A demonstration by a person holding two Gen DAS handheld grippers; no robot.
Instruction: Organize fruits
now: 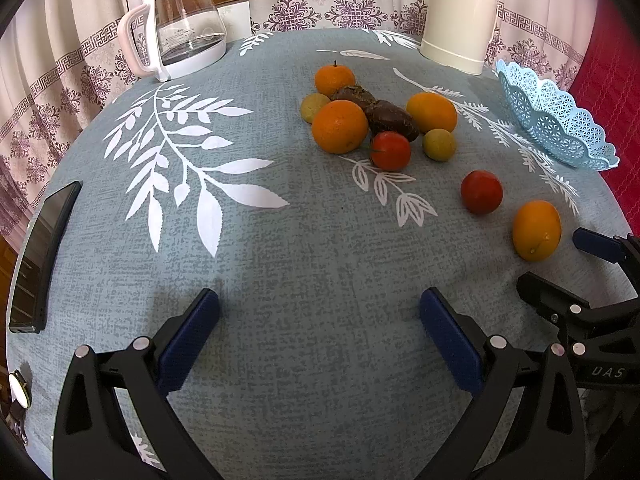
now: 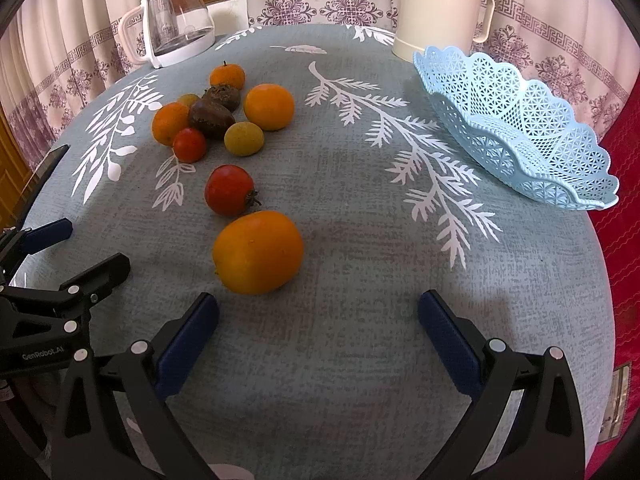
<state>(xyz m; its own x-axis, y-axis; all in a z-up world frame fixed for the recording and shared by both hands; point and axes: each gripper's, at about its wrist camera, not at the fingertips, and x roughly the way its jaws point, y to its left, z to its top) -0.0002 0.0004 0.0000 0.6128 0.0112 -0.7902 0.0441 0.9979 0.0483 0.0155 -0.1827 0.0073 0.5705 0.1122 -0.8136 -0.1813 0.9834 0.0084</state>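
Left gripper (image 1: 319, 336) and right gripper (image 2: 318, 334): matching black plastic frames with triangular cut-outs, silver round rivets at the joints and ribbed dark-blue finger pads (image 2: 188, 344). White lettering "GenRobot.AI" is printed on the left gripper's body.

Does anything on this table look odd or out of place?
Yes: the blue basket sits tilted and has no fruit in it, while the fruit lies loose on the tablecloth. One orange and one tomato lie apart from the cluster. Nothing looks spilled or damaged.

wrist views facing tabletop, sharing fruits (image 1: 384, 120)
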